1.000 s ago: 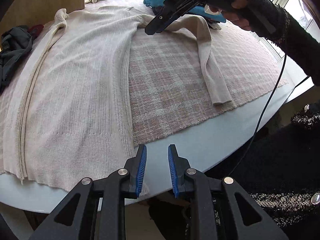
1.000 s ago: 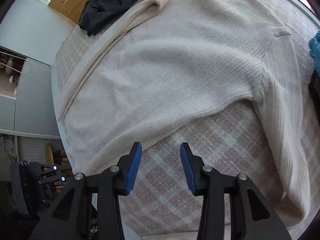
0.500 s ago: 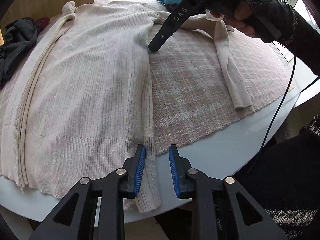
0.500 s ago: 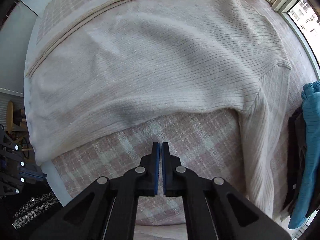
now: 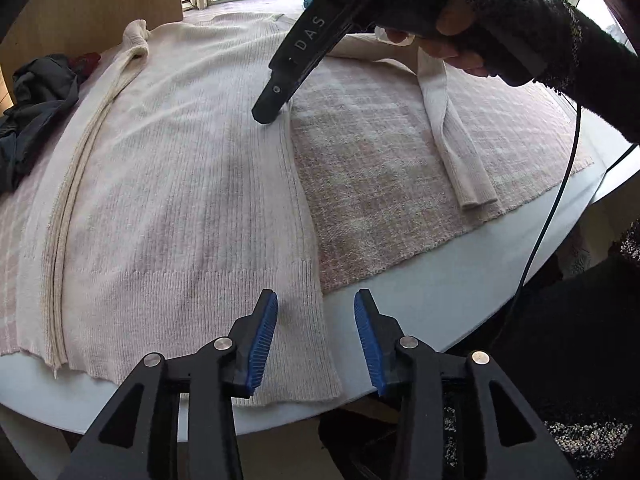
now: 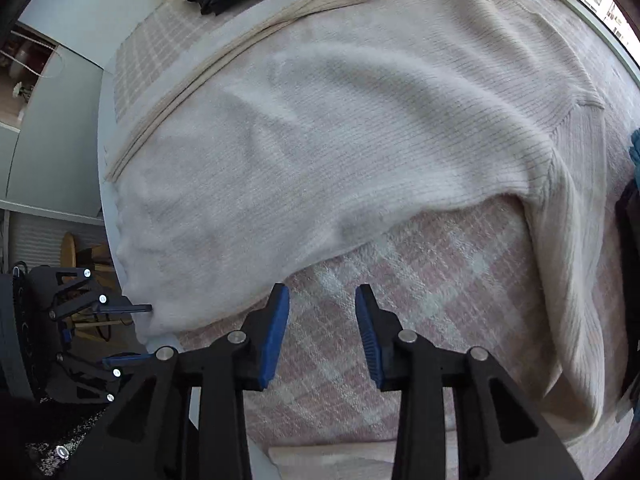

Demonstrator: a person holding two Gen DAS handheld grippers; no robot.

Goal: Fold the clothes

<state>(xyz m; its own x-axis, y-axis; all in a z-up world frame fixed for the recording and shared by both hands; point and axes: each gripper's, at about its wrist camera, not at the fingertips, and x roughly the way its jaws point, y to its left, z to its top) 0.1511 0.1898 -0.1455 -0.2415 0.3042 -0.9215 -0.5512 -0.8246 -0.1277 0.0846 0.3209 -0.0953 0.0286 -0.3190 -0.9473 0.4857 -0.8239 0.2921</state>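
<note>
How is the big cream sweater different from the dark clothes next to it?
The cream sweater is pale and spread flat; the dark clothes are nearly black and bunched in a heap. The sweater covers far more of the checked cloth. Both lie on that cloth.

- A cream ribbed-knit sweater [image 5: 180,184] lies spread flat, nearly filling the checked cloth on the table, its hem at the table's near edge.
- One long sleeve [image 5: 452,132] stretches away from the body across the cloth, cuff flat.
- The collar [image 5: 136,38] sits bunched at the far end.
</note>
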